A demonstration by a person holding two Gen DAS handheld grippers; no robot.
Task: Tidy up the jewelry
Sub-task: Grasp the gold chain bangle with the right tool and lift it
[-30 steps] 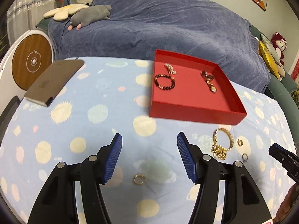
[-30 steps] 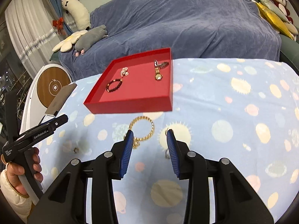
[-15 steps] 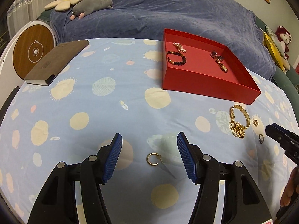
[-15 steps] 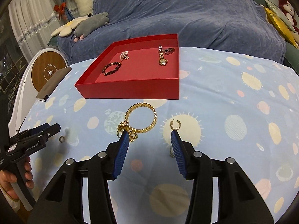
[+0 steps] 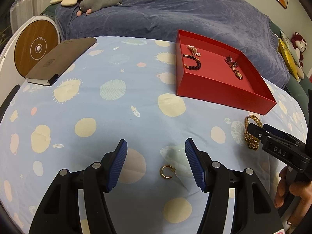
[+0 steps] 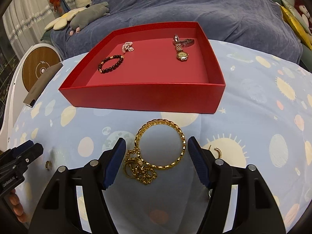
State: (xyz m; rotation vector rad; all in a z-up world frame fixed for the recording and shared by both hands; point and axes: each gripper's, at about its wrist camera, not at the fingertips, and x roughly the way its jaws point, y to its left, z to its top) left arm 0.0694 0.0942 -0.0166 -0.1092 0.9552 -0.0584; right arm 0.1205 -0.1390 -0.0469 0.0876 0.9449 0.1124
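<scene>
A red tray [image 6: 136,95] stands on the spotted blue cloth and holds a dark bead bracelet [image 6: 110,64], a pearl piece [image 6: 127,46] and a gold watch [image 6: 181,50]. My right gripper [image 6: 157,156] is open, its fingers on either side of a gold chain bracelet [image 6: 161,150] on the cloth. A small gold hoop earring [image 6: 218,152] lies just right of it. My left gripper [image 5: 156,163] is open over another gold hoop earring [image 5: 166,172], which lies between its fingers. The tray [image 5: 224,93] and chain bracelet [image 5: 251,134] also show in the left wrist view.
A brown notebook [image 5: 60,60] lies at the cloth's far left edge. A round wood-faced device [image 5: 36,52] stands beside the table. A blue-covered sofa [image 5: 175,13] with plush toys is behind. The right gripper's body [image 5: 278,148] crosses the left view's right side.
Both grippers have come lower and closer to the cloth. The right gripper has opened wider and moved forward around the gold chain bracelet. The left gripper now brackets the hoop earring.
</scene>
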